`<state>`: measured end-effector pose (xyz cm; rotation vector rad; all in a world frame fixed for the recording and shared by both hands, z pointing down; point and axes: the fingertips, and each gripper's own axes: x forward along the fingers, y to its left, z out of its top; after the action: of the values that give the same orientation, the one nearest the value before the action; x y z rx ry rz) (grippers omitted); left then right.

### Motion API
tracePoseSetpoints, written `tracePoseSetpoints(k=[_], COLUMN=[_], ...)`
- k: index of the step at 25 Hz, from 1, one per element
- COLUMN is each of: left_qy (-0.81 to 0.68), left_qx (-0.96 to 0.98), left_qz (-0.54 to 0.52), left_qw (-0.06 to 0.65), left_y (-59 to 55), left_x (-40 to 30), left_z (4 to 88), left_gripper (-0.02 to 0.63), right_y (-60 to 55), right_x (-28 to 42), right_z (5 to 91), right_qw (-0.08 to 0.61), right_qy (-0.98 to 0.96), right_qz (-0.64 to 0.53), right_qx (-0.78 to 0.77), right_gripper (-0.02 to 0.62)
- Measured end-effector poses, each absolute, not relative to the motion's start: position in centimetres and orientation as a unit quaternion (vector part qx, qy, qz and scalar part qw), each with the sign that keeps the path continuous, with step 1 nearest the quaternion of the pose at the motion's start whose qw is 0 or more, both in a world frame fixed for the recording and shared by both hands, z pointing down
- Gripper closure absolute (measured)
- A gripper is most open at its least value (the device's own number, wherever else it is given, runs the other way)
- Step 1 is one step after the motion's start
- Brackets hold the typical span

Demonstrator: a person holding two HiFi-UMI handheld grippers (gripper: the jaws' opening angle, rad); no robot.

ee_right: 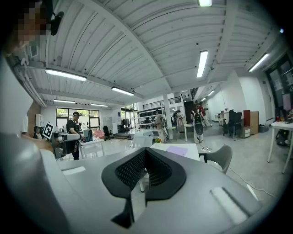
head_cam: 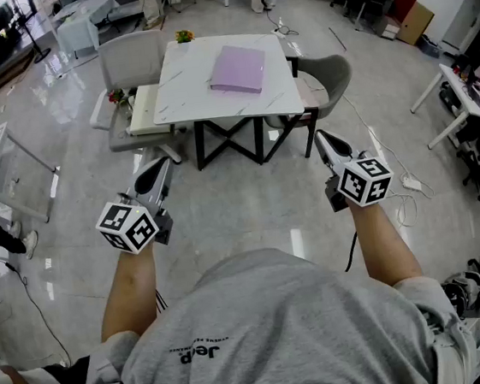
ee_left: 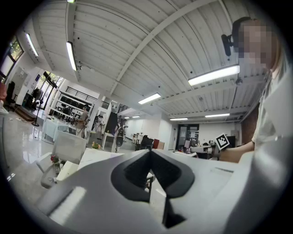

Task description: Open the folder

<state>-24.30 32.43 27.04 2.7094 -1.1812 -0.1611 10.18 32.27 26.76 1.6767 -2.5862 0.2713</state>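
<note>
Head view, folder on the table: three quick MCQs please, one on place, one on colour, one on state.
1. Where is the folder?
A. on a chair seat
B. on the white table
C. on the floor

2. What colour is the folder?
A. green
B. red
C. lilac

3. What state is the folder in?
A. closed, lying flat
B. spread open
C. standing on its edge

Answers:
1 B: it lies on the tabletop, toward the far right side.
2 C: its cover shows pale purple against the white top.
3 A: only one flat cover shows, with no pages or inside visible.
</note>
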Motion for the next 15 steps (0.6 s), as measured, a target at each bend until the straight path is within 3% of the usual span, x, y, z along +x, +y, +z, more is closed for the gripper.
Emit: tracePoseSetpoints(k=[15], left_qy=[-0.398], left_qx=[0.912], left_qz=[-0.051], left_qw=[0.091], left_y=[31.8], left_x=[-22.9], left_z=[26.9], left_gripper=[0.549], right_y=[31.7], right_x=[11.6], right_z=[26.5], right_qw=[0.018], right_qy=[-0.836], right_qz=[0.091], right_qx=[0.541], right_gripper=[0.598])
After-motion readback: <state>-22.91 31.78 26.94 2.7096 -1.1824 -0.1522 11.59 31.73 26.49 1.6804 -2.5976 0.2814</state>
